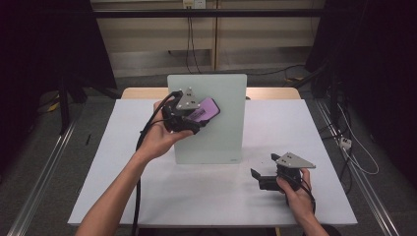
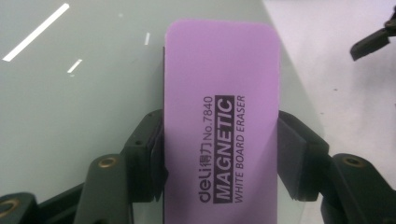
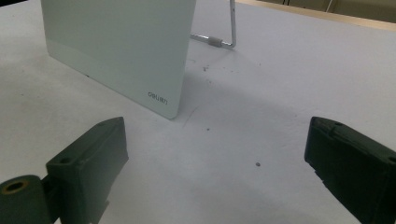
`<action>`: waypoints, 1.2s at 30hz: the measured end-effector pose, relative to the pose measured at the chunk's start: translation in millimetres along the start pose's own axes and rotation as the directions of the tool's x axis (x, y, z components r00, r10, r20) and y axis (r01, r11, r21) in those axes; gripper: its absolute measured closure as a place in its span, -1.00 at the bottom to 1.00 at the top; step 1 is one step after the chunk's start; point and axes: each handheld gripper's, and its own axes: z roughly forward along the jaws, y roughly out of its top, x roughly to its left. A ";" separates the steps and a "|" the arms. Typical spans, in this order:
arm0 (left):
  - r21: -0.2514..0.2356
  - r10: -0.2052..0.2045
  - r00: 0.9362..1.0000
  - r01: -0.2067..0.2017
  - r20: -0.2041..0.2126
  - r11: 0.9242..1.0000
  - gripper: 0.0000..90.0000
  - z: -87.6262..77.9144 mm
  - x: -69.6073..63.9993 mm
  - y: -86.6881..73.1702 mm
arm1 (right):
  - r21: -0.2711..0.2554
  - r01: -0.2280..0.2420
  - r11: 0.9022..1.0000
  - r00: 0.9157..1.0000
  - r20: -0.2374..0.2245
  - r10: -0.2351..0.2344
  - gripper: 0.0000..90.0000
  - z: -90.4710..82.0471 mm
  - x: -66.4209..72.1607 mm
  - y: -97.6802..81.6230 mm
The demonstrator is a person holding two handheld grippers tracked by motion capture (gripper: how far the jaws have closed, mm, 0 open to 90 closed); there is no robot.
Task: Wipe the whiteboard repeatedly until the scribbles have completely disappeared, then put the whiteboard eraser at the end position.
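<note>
**A:** Nearest to us, the right tongs (image 1: pixel 260 176) sit low over the white counter (image 1: pixel 206 196), jaws spread wide with nothing between them. They're well clear of the board, so no trouble there.

**B:** Agreed. Further in, the left tongs (image 1: pixel 194 120) are clenched on the purple eraser (image 2: pixel 222 116), pads squeezing its two long sides. The eraser is up against the upper part of the glass whiteboard (image 1: pixel 216 132), near its middle.

**A:** So we're wiping, or about to. Our take: keep the eraser's felt face flat on the glass, not tipped on an edge, and press lightly. That board only leans on a thin wire stand (image 3: pixel 224 39) behind it, so a hard shove could probably tip it or slide it back.

**B:** Yeah, and the grip is on the rear half of the eraser, so the front end could swing if we drag sideways too fast. Slow straight strokes, we'd say. The free right tongs could steady the board's lower corner if it shifts.

**A:** Anything in the way? We see small dark crumbs (image 3: pixel 257 164) on the counter by the board's corner, harmless. Past the counter it's just cables (image 1: pixel 189 34) on the back wall, too far off to matter.
</note>
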 end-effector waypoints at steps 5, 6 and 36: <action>-0.014 -0.015 0.999 0.015 -0.037 1.000 -0.09 -11.4 5.6 -3.5 | -0.004 -0.015 1.000 1.000 0.004 0.015 -0.86 2.2 -0.6 1.5; -0.019 -0.022 0.999 0.022 -0.030 1.000 -0.09 -13.7 6.9 -5.1 | -0.002 -0.014 1.000 1.000 0.002 0.014 -0.86 2.8 -0.5 1.8; 0.024 -0.110 0.988 0.108 0.111 0.994 -0.09 -31.5 -19.0 -46.9 | -0.001 -0.014 1.000 1.000 0.003 0.014 -0.85 5.1 -2.0 1.6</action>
